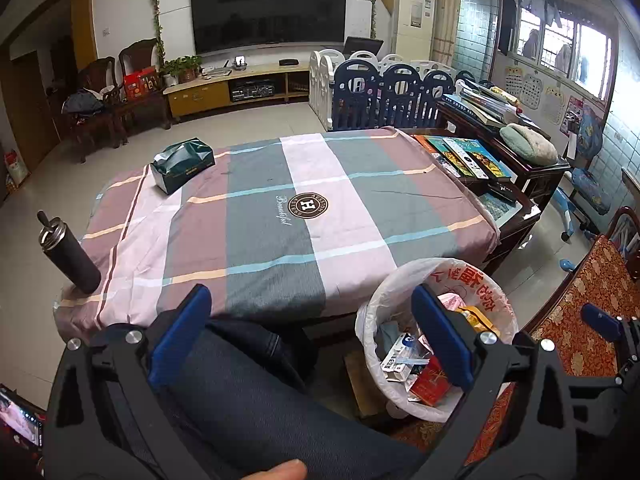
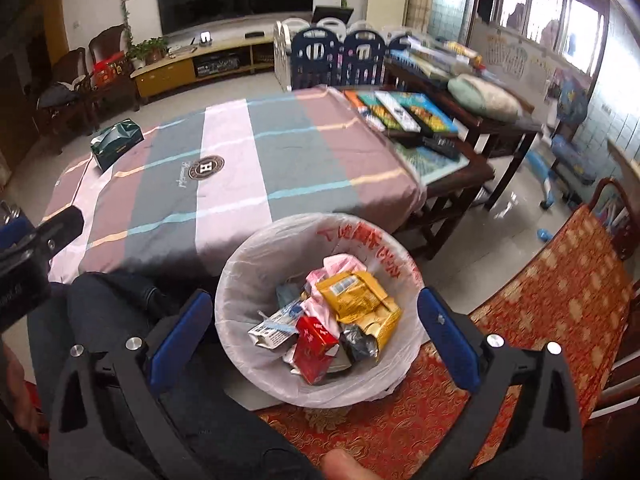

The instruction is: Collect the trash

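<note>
Bin (image 2: 320, 388) (white-lined) holds crumpled wrappers (image 2: 360, 304), 1 red carton (image 2: 314, 340).

— What sits on the table (image 1: 280, 240)?
— A striped cloth (image 1: 344, 216), a green tissue box (image 1: 183, 165) at a far corner, a dark bottle (image 1: 68, 252) at the near one.
— Beyond?
— A television (image 1: 269, 10) — and books (image 1: 466, 157) on the side table (image 1: 536, 168).

One white-lined round trash bin (image 2: 244, 300) stands at five o'clock of the striped cloth-covered tabletop (image 1: 280, 216). In it lie one red carton (image 2: 314, 342), one yellow foil wrapper (image 2: 356, 296) and one white-and-blue box (image 2: 272, 326). On the tabletop: one dark green tissue pack (image 1: 182, 164) at ten o'clock, one black metal flask (image 1: 68, 254) at eight.
</note>
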A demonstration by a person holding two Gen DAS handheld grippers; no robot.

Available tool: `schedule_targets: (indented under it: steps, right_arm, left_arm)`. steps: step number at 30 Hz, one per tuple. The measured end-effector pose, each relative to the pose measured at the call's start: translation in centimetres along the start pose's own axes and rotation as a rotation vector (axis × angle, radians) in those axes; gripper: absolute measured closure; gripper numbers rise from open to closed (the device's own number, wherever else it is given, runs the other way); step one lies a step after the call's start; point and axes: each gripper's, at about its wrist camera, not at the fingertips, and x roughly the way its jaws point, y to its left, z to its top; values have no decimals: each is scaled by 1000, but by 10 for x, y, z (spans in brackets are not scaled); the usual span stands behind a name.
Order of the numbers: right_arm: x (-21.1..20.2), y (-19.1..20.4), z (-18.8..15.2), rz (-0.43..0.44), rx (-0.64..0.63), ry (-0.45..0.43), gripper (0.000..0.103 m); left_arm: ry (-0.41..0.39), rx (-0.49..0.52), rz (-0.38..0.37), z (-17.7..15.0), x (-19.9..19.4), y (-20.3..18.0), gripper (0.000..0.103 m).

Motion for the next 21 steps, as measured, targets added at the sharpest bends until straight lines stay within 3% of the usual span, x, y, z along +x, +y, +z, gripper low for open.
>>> schedule_targets:
  steps: [4,12,17,21]
  right_arm:
    - [-18,-1,5,-24,5,-100,3]
    - [-22,5,4,7,-14,-107,3]
    - [-49,8,4,12,-14,-241,3]
    - [-46,10,6,11,-24,-225,3]
  left_arm:
    - [-25,-5,21,-4,-19,3,3]
    - [-95,-45,80,-6,-47,22,3]
    - [-183,-42,104,-4,-66,23,3]
    - [-166,-17,85,-4,-66,17,3]
